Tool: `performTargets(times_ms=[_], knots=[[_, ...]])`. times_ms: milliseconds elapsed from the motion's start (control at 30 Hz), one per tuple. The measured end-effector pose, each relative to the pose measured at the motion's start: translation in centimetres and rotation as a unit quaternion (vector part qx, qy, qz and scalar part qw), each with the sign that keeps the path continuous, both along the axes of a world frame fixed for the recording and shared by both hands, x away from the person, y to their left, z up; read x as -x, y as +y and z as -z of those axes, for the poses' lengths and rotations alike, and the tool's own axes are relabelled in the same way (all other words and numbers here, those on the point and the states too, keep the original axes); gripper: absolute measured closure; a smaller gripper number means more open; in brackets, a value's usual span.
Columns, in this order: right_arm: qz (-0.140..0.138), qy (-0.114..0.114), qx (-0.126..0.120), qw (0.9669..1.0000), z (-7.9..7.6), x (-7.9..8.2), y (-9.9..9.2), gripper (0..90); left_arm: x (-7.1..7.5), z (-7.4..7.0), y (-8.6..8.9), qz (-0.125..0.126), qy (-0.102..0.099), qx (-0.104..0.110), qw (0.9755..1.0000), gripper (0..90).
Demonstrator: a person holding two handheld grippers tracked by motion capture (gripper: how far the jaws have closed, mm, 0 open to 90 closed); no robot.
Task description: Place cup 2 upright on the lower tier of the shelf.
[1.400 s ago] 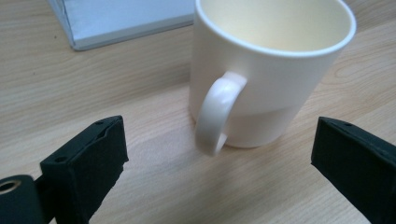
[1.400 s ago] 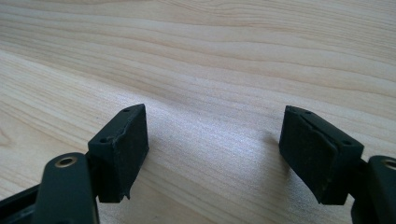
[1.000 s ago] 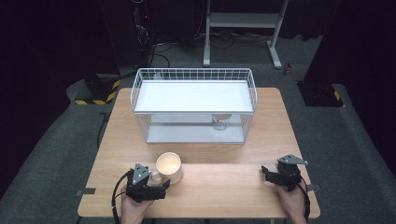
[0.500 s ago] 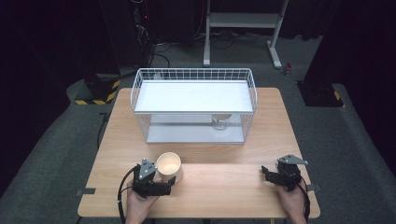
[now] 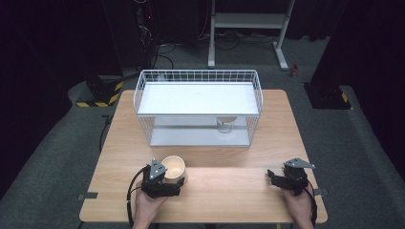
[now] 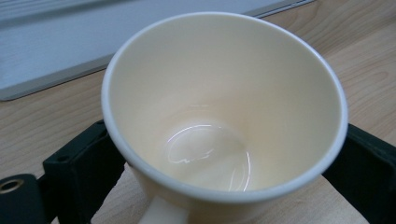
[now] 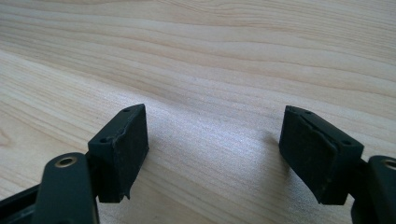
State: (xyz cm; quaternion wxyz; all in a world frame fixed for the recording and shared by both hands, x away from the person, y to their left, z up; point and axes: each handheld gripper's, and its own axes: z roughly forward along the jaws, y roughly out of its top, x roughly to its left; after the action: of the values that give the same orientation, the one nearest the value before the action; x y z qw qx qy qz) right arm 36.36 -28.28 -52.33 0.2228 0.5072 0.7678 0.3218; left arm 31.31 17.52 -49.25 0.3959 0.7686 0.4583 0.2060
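A cream paper cup (image 5: 173, 166) stands upright and empty on the wooden table (image 5: 229, 191), near the front left. My left gripper (image 5: 175, 178) has its jaws on either side of the cup (image 6: 219, 116), below the rim. They have just been closing in on it, and I see no squeeze on its wall. The left finger (image 6: 79, 172) sits right at the cup's side, while the rim partly hides the right finger (image 6: 369, 172). My right gripper (image 5: 276, 177) rests near the front right edge, open, with bare wood between its fingers (image 7: 215, 154).
A white wire basket (image 5: 143, 90) stands across the back of the table, with a white board on top. Under the board sits a small round object (image 5: 225, 123). A black and yellow striped base (image 5: 98, 98) lies on the floor at the left.
My left gripper has slid forward and to the right until its jaws stand around the cup. The right gripper has kept still.
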Motion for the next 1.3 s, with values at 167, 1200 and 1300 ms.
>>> performTargets(times_ms=[167,1200,1300], knots=[[0.0,0.0,0.0,1.0,0.0,0.0,0.0,23.9,-0.3,0.1,0.0,-0.004,-0.004,-0.001,1.0,7.7],[0.0,0.0,0.0,1.0,0.0,0.0,0.0,23.9,-0.1,0.3,-1.0,-0.03,-0.018,-0.013,0.9993,9.0],[0.0,0.0,0.0,1.0,0.0,0.0,0.0,23.9,-0.1,0.3,-1.0,-0.032,-0.017,-0.004,0.9993,9.1]])
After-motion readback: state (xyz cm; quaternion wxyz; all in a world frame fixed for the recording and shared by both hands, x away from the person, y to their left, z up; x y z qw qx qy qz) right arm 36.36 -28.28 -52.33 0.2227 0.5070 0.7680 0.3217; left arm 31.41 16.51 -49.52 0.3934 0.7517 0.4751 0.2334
